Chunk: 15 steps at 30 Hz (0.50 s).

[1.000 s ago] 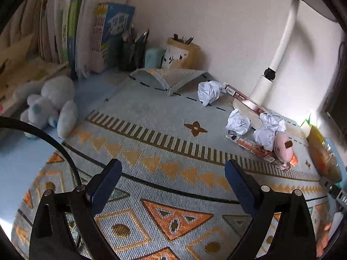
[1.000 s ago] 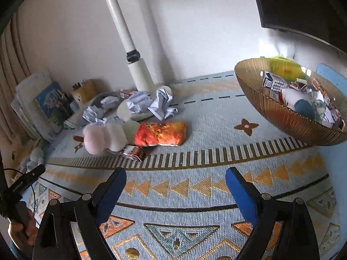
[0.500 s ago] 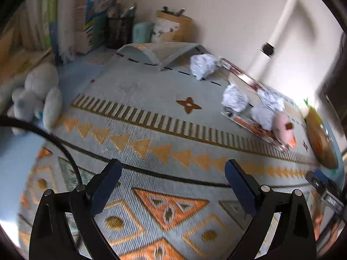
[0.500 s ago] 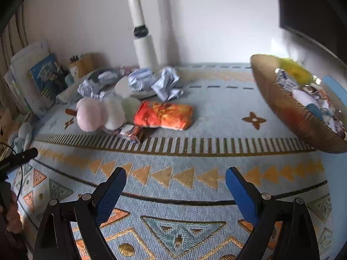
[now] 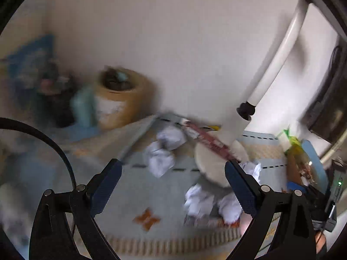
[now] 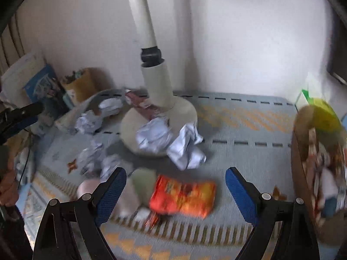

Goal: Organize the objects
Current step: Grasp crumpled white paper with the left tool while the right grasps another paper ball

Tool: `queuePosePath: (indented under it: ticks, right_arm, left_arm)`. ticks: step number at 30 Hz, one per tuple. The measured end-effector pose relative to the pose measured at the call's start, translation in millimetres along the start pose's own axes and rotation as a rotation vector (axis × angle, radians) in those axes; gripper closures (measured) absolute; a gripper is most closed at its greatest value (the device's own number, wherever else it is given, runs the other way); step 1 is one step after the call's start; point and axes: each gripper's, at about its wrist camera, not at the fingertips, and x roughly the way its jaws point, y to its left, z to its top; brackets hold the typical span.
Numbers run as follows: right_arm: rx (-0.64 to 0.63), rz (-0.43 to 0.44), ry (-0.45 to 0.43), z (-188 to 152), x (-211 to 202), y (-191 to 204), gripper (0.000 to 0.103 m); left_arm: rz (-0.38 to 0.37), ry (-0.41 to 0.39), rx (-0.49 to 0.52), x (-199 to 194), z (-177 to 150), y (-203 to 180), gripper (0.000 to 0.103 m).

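Observation:
Several crumpled white paper balls (image 6: 154, 134) lie around a white lamp base (image 6: 182, 110) on the patterned mat. An orange snack packet (image 6: 184, 197) lies just beyond my right gripper (image 6: 174, 191), which is open and empty. A pink and white plush toy (image 6: 128, 197) lies left of the packet. A gold bowl (image 6: 303, 173) filled with items stands at the right. My left gripper (image 5: 173, 186) is open and empty, facing paper balls (image 5: 161, 158) and a long red wrapper (image 5: 208, 139). The left wrist view is blurred.
A brown pen cup (image 5: 123, 99) and books (image 6: 41, 82) stand at the back left by the wall. The lamp pole (image 6: 143, 15) rises from the base. The mat's back edge (image 5: 138, 134) is folded up. The other hand-held gripper (image 6: 19, 117) shows at the left.
Both grippers have moved forward toward the clutter around the lamp base. The paper balls, packet and lamp now appear larger and closer. Both stay open.

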Motion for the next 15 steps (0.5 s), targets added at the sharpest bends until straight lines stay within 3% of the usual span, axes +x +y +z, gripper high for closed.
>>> queuePosePath:
  ticks: [4, 7, 11, 15]
  right_arm:
    - [-0.071, -0.013, 0.116, 15, 41, -4, 0.011]
    - [-0.096, -0.007, 0.121, 16, 58, -8, 0.011]
    - [-0.110, 0.018, 0.128, 7, 76, -13, 0.011]
    - [-0.087, -0.003, 0.125, 7, 87, -17, 0.011]
  left_arm:
    - [0.037, 0.013, -0.037, 43, -2, 14, 0.007]
    - [-0.009, 0.021, -0.052, 55, -14, 21, 0.007]
    - [0.092, 0.032, 0.027, 69, -18, 13, 0.007]
    - [0.026, 0.040, -0.033, 80, -18, 19, 0.008]
